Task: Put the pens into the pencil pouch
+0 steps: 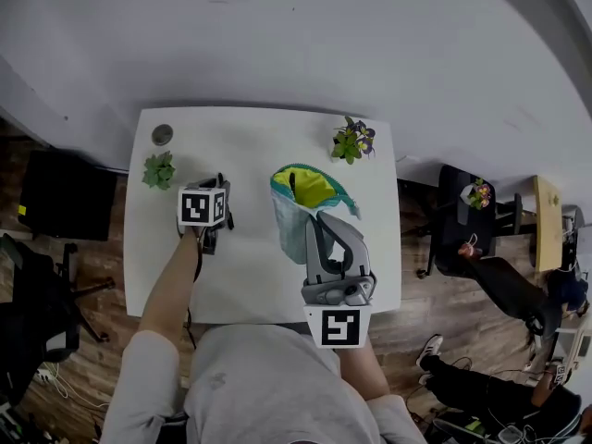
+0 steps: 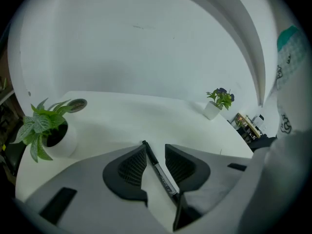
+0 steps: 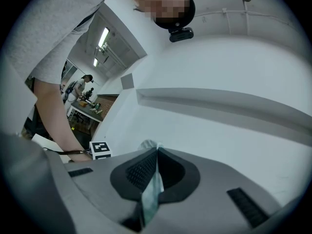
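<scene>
A black pen with a silver barrel (image 2: 160, 173) lies on the white table (image 1: 259, 146), slanting between the jaws of my left gripper (image 2: 156, 150). These stand open, with a gap on each side of the pen. In the head view the left gripper (image 1: 220, 185) points down at the table, left of the pouch. The teal mesh pencil pouch (image 1: 305, 192) has its yellow-lined mouth gaping upward. My right gripper (image 1: 316, 220) is shut on the pouch's near edge, and a fold of mesh fabric (image 3: 150, 196) is pinched between its pads. The pouch's side (image 2: 288, 57) fills the right edge of the left gripper view.
A small potted plant (image 1: 159, 170) stands left of the left gripper, seen close in the left gripper view (image 2: 48, 128). A flowering pot (image 1: 352, 141) sits at the far right, a round disc (image 1: 162, 134) at the far left corner. Chairs and seated people are right of the table.
</scene>
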